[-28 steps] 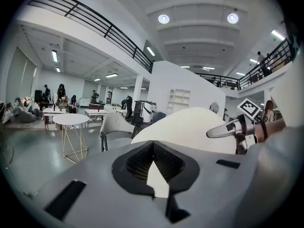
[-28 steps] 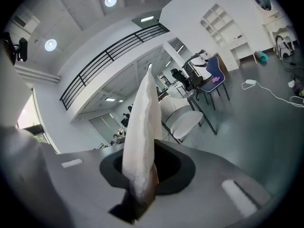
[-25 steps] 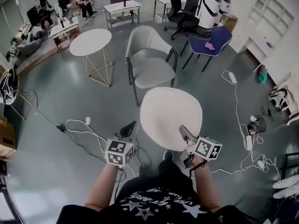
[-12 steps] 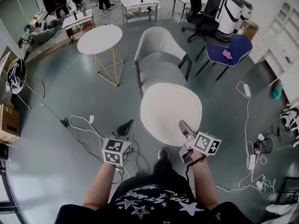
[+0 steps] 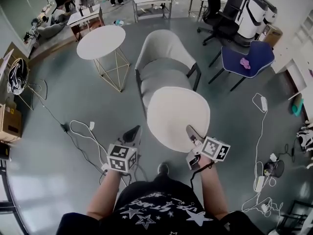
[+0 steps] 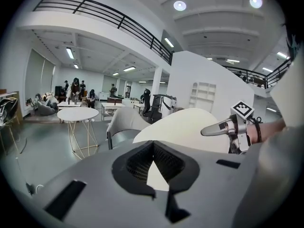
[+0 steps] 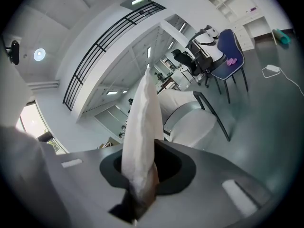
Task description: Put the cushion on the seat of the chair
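Note:
A round white cushion (image 5: pixel 178 116) hangs flat in front of me, and my right gripper (image 5: pixel 190 130) is shut on its near right edge. The right gripper view has the cushion (image 7: pixel 142 127) edge-on, pinched between the jaws. In the head view its far edge overlaps the front of the seat of the grey shell chair (image 5: pixel 164 62), which stands straight ahead. My left gripper (image 5: pixel 133 131) is level with the cushion's left side and apart from it, its jaws together with nothing between them. From the left gripper view I see the cushion (image 6: pixel 190 127), the chair (image 6: pixel 124 125) and the right gripper (image 6: pixel 211 129).
A round white side table (image 5: pixel 100 42) on wire legs stands left of the chair. A blue chair (image 5: pixel 244 58) with a pink thing on it is to the right. Cables (image 5: pixel 83 131) lie on the floor on both sides. Desks and people are far back.
Both grippers and the cushion have moved forward toward the grey chair. The chair now sits closer, and the cushion's far edge reaches over the seat front.

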Tool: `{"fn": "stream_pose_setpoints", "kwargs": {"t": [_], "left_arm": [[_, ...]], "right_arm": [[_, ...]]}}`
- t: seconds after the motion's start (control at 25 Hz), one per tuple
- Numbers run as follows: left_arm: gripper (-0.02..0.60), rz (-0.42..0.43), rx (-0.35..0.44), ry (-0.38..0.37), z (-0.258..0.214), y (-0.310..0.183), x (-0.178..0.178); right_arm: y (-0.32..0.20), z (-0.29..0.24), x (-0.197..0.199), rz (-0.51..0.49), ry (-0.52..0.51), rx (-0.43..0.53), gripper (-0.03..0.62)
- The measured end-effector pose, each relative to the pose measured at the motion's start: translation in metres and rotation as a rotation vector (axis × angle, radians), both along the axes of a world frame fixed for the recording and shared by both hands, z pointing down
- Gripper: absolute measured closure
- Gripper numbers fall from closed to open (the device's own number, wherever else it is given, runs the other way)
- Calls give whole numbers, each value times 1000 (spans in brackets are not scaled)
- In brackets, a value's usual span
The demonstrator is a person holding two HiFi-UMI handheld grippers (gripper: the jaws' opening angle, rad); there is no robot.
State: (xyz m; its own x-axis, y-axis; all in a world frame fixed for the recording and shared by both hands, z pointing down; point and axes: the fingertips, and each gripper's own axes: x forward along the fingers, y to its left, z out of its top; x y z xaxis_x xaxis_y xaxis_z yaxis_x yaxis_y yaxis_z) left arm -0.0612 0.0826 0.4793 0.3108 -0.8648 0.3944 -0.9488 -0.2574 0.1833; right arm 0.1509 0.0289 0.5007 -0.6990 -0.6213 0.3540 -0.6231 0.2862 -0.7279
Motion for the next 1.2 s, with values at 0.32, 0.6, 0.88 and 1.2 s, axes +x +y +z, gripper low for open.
{"fn": "stream_pose_setpoints", "kwargs": {"t": [0.32,0.6,0.88,1.2], "left_arm": [[572,-45,32,0,-14,-55,21],[572,-45,9,-18,-7,-83,14],[572,-33,-33,-3,19,-123,4],[572,1,-68,15,37,-205,-32]], "right_arm": [[-53,15,26,-25,10,-45,534],[-66,27,29,-18,-20,-97,534],[-100,47,26,0,22,-139,534],[-176,62,-12,4,68,-183,534]]}}
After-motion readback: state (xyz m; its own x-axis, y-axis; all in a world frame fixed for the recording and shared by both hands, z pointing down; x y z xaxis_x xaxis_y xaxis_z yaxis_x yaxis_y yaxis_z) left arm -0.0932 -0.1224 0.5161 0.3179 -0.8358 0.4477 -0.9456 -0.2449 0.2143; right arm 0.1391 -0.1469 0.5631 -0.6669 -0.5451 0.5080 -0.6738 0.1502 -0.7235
